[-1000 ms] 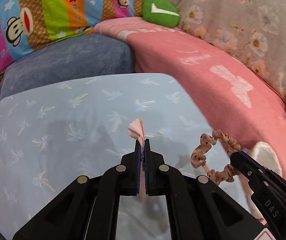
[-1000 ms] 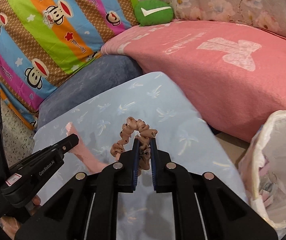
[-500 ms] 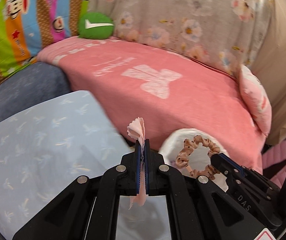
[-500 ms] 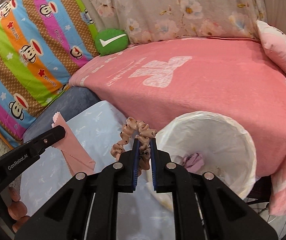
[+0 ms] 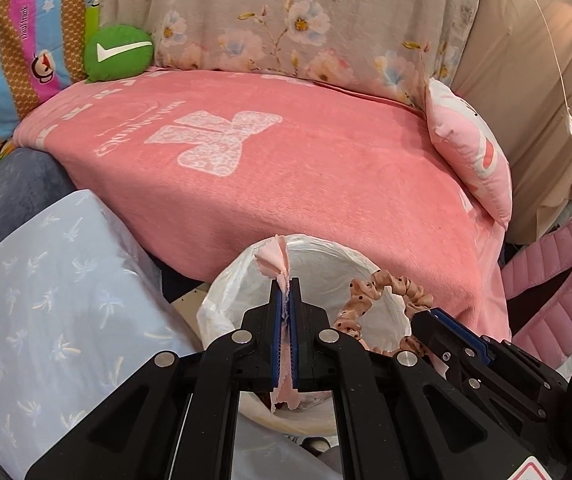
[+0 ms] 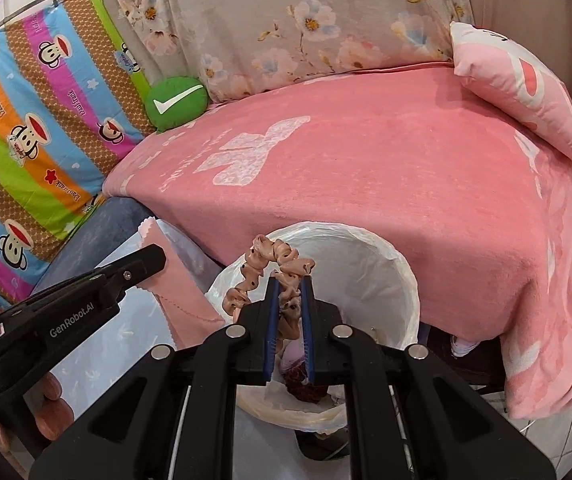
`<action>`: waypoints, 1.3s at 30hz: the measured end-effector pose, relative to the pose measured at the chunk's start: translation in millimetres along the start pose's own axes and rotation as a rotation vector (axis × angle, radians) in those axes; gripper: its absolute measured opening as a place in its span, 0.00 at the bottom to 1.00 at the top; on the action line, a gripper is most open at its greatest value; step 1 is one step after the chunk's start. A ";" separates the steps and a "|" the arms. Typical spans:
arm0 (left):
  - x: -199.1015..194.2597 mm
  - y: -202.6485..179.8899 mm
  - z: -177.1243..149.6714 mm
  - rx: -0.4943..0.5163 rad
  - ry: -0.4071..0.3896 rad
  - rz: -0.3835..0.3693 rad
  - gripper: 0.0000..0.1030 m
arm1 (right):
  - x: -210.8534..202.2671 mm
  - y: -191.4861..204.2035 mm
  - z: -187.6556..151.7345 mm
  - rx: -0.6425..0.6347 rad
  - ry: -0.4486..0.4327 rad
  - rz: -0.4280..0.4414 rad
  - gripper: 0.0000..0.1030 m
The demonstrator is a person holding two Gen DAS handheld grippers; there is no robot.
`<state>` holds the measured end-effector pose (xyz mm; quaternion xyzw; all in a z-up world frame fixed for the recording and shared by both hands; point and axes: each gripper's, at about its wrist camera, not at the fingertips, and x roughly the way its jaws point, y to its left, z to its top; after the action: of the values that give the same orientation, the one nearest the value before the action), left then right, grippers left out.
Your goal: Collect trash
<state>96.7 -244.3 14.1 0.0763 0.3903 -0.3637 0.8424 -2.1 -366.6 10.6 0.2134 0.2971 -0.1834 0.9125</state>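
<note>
The white-lined bin (image 5: 222,292), off to the side a second ago, now sits directly below both tools, the left gripper (image 5: 285,282) clenched on a pink cloth scrap (image 5: 272,258), the right gripper (image 6: 289,280) on a dotted scrunchie (image 6: 262,260) over its opening

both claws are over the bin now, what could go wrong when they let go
1. The pink cloth in the left claw trails toward the bin's near-left rim, so it may drape over the edge.
2. The scrunchie is wedged between the right claw's fingers and could cling rather than drop.
</note>
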 end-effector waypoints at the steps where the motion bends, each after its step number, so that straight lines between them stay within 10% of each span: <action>1: 1.8 -1.1 -0.6 0.002 0.003 -0.001 0.02 | 0.4 -1.5 -0.5 0.003 0.001 -0.001 0.11; 5: 9.3 -4.3 -2.2 0.006 0.012 -0.004 0.05 | 3.1 -6.4 -2.5 0.004 0.014 -0.003 0.11; 16: 9.7 12.4 -11.9 -0.030 -0.012 0.089 0.75 | 13.4 -2.7 -6.6 -0.035 0.058 -0.020 0.20; 27: -12.7 43.9 -40.1 -0.079 -0.037 0.228 0.83 | -1.0 12.0 -22.1 -0.157 0.037 -0.088 0.80; 39: -31.7 36.6 -65.5 -0.041 -0.022 0.295 0.83 | -20.0 20.8 -38.6 -0.147 0.050 -0.075 0.88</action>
<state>68.3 -173.2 -13.8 0.1115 0.3730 -0.2289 0.8922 -25.5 -325.7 0.5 0.1390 0.3402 -0.1897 0.9105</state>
